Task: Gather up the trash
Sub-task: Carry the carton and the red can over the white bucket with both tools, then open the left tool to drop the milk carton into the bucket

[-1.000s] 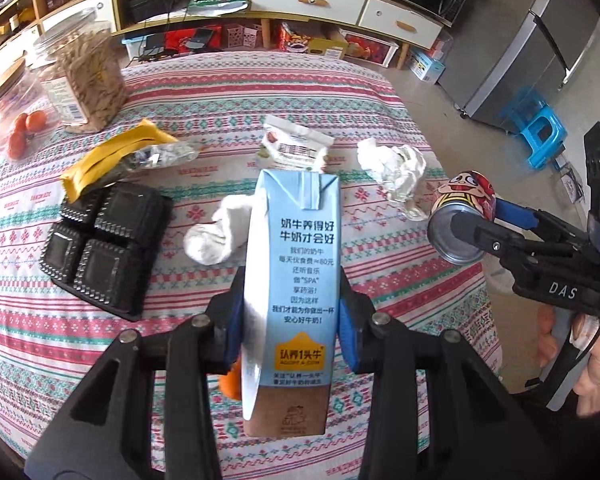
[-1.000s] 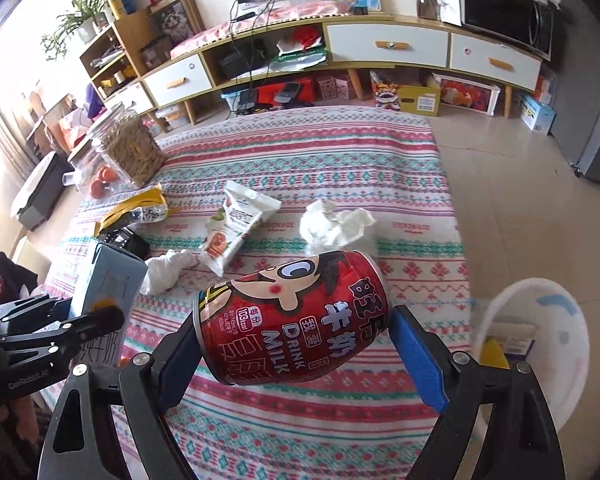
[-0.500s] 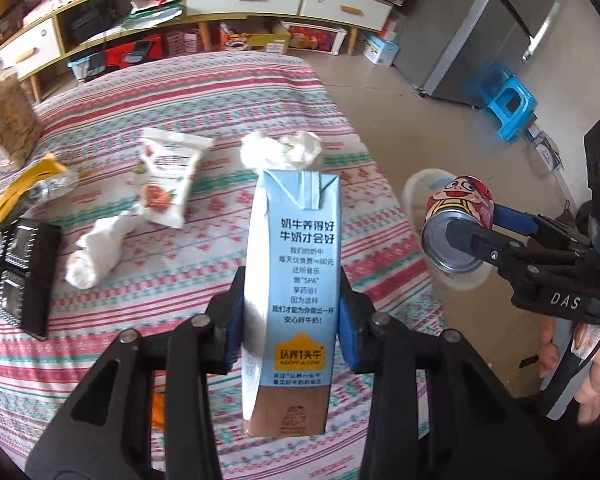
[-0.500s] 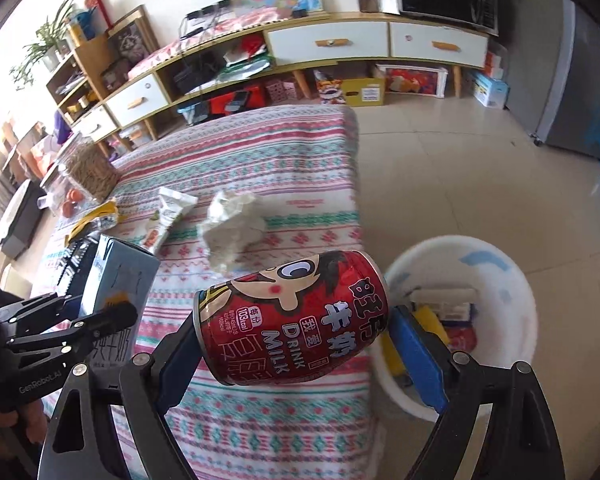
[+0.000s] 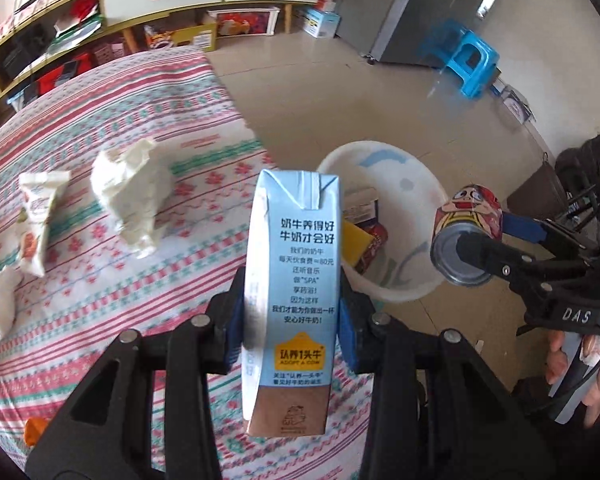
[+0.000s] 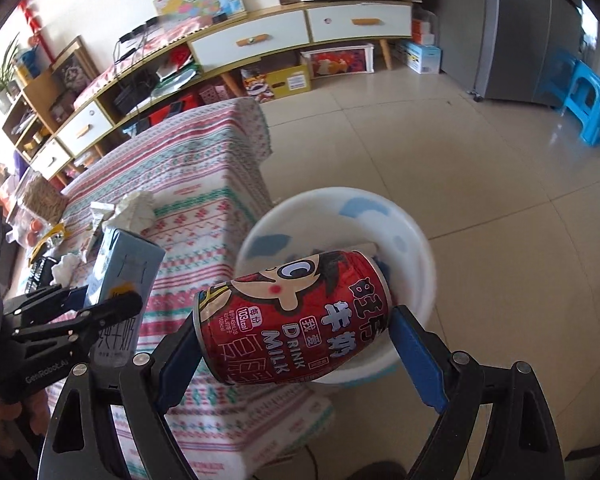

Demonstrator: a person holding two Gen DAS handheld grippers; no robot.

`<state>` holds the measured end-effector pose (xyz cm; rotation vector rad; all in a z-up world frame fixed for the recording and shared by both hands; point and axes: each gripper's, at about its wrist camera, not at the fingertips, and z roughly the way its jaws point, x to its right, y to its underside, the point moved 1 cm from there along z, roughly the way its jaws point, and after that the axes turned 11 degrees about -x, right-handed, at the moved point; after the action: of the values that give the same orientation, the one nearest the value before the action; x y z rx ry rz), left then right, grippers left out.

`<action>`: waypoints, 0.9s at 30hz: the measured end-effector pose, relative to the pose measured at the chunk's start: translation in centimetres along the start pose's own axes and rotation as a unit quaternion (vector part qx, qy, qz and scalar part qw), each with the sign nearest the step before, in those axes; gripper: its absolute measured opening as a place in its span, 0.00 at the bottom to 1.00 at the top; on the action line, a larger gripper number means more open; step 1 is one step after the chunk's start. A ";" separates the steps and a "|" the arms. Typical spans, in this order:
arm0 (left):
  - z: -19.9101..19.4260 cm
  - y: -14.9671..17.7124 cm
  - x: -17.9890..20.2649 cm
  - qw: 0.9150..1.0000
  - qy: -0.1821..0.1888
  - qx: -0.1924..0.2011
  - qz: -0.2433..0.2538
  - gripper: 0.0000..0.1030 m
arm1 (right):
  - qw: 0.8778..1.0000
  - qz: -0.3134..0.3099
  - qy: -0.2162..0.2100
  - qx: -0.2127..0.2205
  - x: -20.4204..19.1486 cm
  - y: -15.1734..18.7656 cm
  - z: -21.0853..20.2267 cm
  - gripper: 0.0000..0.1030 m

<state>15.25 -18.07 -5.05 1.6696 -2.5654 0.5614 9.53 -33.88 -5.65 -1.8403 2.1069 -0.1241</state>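
Above the bin (image 6: 416, 240), right claw (image 6: 296, 332) clamps the can (image 6: 292, 320).

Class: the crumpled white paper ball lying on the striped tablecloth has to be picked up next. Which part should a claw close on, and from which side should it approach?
Come from above and close on the crumpled paper ball across its narrower middle. It lies loose on the tablecloth with free cloth around it, and the folds probably compress, so the fingers can likely pinch the bulk rather than a thin edge.

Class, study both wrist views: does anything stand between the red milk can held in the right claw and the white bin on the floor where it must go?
Nothing visible does. The red can, clamped in the right claw, hangs above the open white bin. The blue milk carton in the left claw is off to the side.
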 end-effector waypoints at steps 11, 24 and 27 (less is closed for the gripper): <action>2.7 -3.5 4.5 0.999 0.008 0.005 0.048 0.40 | 0.999 0.037 0.010 -0.015 4.6 0.5 0.2 0.88; 2.4 -4.5 4.6 0.998 -0.016 0.033 0.055 0.73 | 0.998 0.051 0.024 -0.025 5.9 0.6 0.3 0.88; 1.9 -4.2 3.8 0.998 -0.016 0.030 0.043 0.74 | 0.998 0.054 0.024 -0.025 5.9 0.5 0.3 0.88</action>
<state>17.74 -23.54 -4.82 1.6045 -2.6800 0.6269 8.53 -39.45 -7.27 -1.7638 2.2567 -0.0902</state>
